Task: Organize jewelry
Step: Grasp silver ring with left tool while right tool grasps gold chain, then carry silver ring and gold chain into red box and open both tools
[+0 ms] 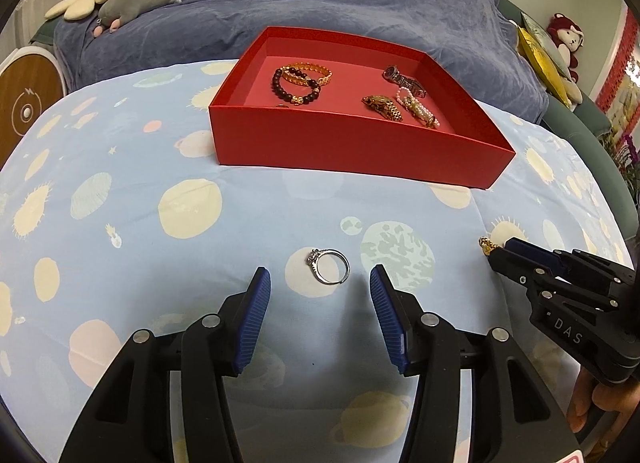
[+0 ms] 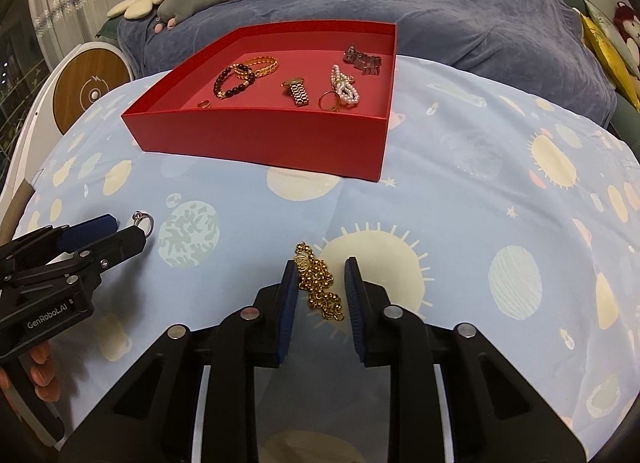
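Below, the left hand-held gripper [image 1: 320, 283] stood apart around a silver ring [image 1: 329, 265]; the right hand-held gripper [image 2: 322, 277] stood apart around a gold bead chain [image 2: 320, 283], unclamped.

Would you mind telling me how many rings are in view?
3: a silver ring on the bedsheet by the left gripper, plus a small gold ring and a larger gold ring in the red box. Others may be hidden.

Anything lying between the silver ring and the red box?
Nothing: only bare patterned sheet between the silver ring and red box, shown in the left wrist view.
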`<state>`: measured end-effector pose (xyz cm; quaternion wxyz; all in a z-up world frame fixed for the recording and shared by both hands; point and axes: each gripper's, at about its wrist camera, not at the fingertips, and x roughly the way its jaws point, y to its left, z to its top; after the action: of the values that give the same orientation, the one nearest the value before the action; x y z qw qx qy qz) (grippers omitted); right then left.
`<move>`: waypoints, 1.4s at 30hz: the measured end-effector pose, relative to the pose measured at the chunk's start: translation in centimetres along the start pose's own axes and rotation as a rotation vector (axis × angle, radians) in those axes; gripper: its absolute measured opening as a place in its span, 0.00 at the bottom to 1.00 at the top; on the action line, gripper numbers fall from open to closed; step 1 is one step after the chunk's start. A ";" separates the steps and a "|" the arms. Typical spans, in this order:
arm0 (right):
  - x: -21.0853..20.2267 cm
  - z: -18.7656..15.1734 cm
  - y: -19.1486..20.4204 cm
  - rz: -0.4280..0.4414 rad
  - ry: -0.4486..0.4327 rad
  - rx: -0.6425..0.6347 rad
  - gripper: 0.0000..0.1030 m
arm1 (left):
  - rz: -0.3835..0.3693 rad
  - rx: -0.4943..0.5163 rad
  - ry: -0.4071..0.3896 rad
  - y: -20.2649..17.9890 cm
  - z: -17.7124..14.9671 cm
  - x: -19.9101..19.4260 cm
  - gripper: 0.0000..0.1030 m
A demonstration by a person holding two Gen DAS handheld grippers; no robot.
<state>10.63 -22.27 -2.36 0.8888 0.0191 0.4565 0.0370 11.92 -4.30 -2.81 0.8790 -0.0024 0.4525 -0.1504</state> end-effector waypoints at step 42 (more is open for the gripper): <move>-5.2 3.0 0.2 0.080 -0.113 0.036 0.08 | -0.032 0.013 -0.100 0.6 1.8 -2.6 0.04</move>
<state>10.05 -22.54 3.57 0.9105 0.0553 0.4048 0.0630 12.10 -3.27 0.27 0.8980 -0.0115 0.4069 -0.1672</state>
